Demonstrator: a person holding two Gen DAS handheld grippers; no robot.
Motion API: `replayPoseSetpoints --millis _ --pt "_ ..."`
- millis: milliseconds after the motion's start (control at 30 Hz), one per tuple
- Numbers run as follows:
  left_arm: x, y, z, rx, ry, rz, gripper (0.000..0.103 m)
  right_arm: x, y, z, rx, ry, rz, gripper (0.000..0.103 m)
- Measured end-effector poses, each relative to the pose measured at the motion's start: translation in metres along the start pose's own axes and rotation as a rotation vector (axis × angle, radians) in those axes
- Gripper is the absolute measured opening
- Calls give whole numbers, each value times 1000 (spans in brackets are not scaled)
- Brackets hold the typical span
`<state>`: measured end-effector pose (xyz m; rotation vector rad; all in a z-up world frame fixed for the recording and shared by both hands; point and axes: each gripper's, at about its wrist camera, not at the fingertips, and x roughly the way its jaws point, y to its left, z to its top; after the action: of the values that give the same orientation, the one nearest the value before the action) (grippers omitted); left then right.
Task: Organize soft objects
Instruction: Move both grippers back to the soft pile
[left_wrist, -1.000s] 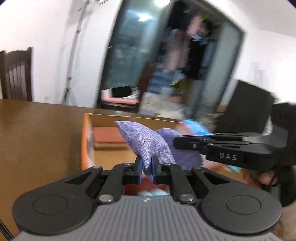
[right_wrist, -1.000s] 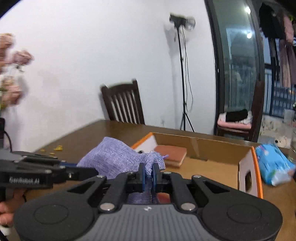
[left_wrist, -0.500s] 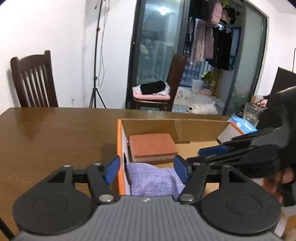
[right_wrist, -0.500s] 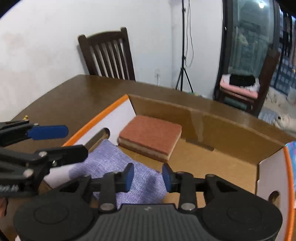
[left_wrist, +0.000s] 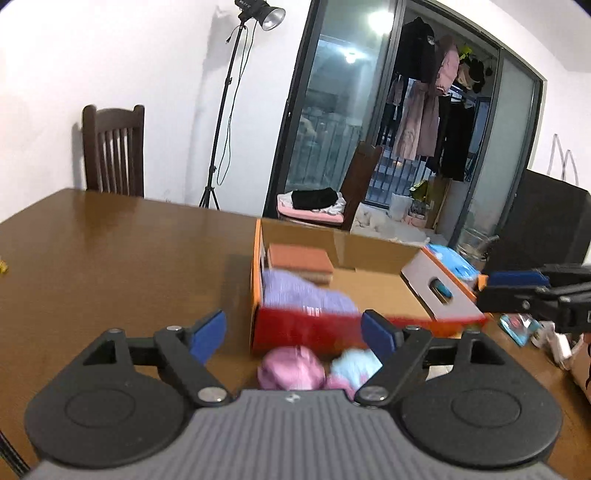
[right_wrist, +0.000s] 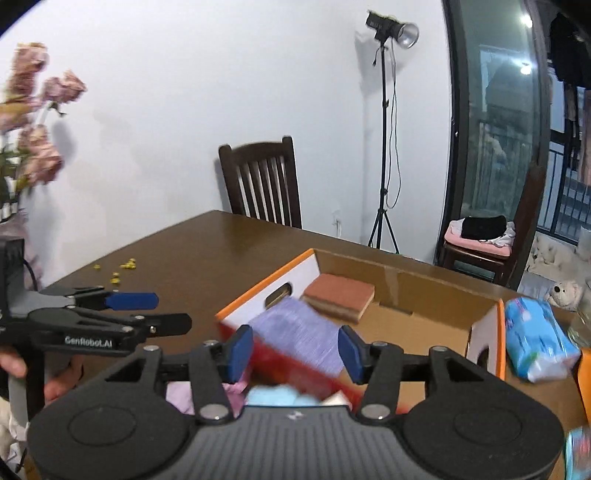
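Note:
A purple cloth bag (left_wrist: 303, 291) (right_wrist: 301, 330) lies in the near left part of the cardboard box (left_wrist: 369, 251) (right_wrist: 406, 288), next to a brick-red sponge (left_wrist: 299, 258) (right_wrist: 340, 290). My left gripper (left_wrist: 295, 332) hangs in front of the box, its jaws opening, nothing between them. My right gripper (right_wrist: 295, 349) is also drawn back over the box's near wall, jaws opening and empty. Pink (left_wrist: 291, 369) and light-blue (left_wrist: 356, 365) soft things lie on the table before the box.
A blue tissue pack (right_wrist: 535, 339) lies right of the box. A wooden chair (right_wrist: 262, 181) and a light stand (right_wrist: 384, 147) stand beyond the brown table (left_wrist: 110, 258). Small yellow bits (right_wrist: 122, 269) and dried flowers (right_wrist: 33, 122) are at the left.
Both grippers let go of the purple bag, which now lies in the box, and both drew back from the box with jaws widening.

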<state>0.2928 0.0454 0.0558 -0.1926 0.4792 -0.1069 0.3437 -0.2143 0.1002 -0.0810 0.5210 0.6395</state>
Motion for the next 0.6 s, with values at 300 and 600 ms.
replayPoseSetpoints --millis 300,600 --pt "-96 -11 -60 63 -54 4 89 -83 47 -93 14 -81 -158 58" --pt "-134 -23 -114 79 -20 -42 89 -119 92 -185 119 -83 -247 59"
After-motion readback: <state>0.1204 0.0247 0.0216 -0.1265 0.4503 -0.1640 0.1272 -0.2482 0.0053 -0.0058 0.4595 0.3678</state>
